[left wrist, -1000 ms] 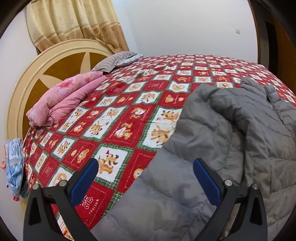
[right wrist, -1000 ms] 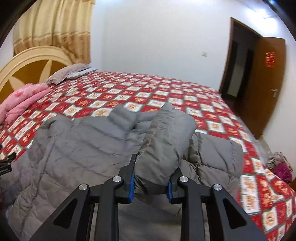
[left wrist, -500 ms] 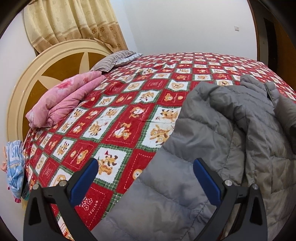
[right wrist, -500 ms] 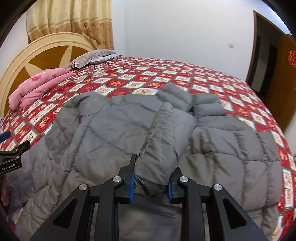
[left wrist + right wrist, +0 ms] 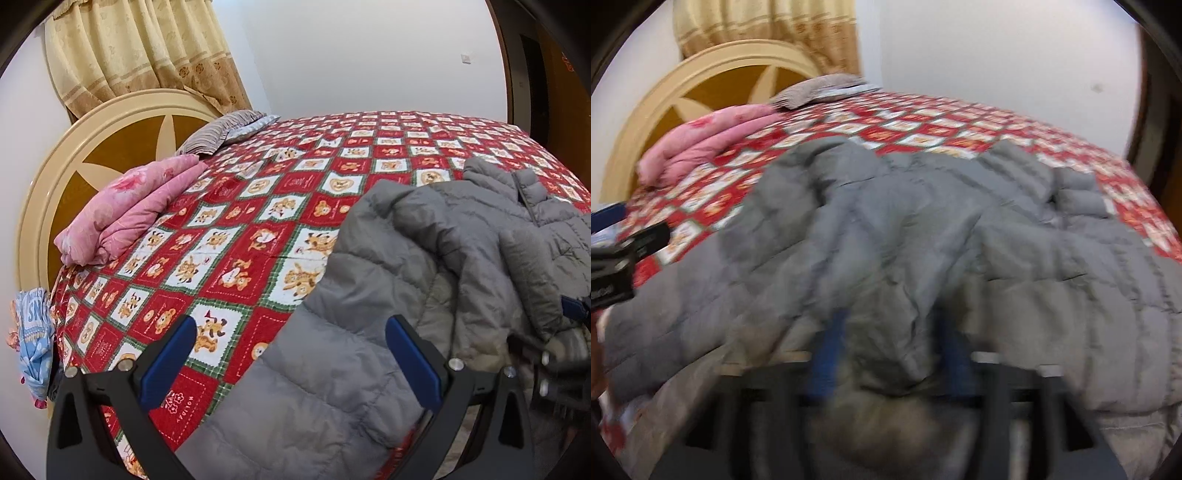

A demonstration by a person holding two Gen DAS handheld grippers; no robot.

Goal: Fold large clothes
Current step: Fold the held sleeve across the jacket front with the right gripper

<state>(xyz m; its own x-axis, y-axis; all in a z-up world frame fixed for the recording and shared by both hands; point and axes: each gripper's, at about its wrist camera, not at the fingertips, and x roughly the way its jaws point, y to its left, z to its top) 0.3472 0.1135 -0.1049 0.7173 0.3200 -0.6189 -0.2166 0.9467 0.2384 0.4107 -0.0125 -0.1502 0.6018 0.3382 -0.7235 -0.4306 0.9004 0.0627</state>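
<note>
A large grey puffer jacket (image 5: pixel 424 258) lies spread on the bed, its collar toward the far side (image 5: pixel 1071 192). One sleeve (image 5: pixel 894 325) is folded across the jacket's body. Its cuff sits between the blue fingers (image 5: pixel 827 350) of my right gripper (image 5: pixel 890 354), whose jaws are opening; the view is blurred and the pads seem to stand off the cuff. My left gripper (image 5: pixel 290 332) is wide open just above the jacket's left edge, holding nothing. The right gripper also shows at the right rim of the left wrist view (image 5: pixel 569 310).
The bed has a red patchwork bedspread (image 5: pixel 240 236) with bear pictures. A folded pink quilt (image 5: pixel 129 214) and a striped pillow (image 5: pixel 221 133) lie by the round headboard (image 5: pixel 74 166). A blue cloth (image 5: pixel 33 343) hangs off the bed's left corner. A dark door stands at the right.
The right gripper came down and leftward with the sleeve, laying it across the jacket, and its jaws have widened. The left gripper stayed open and rose only slightly.
</note>
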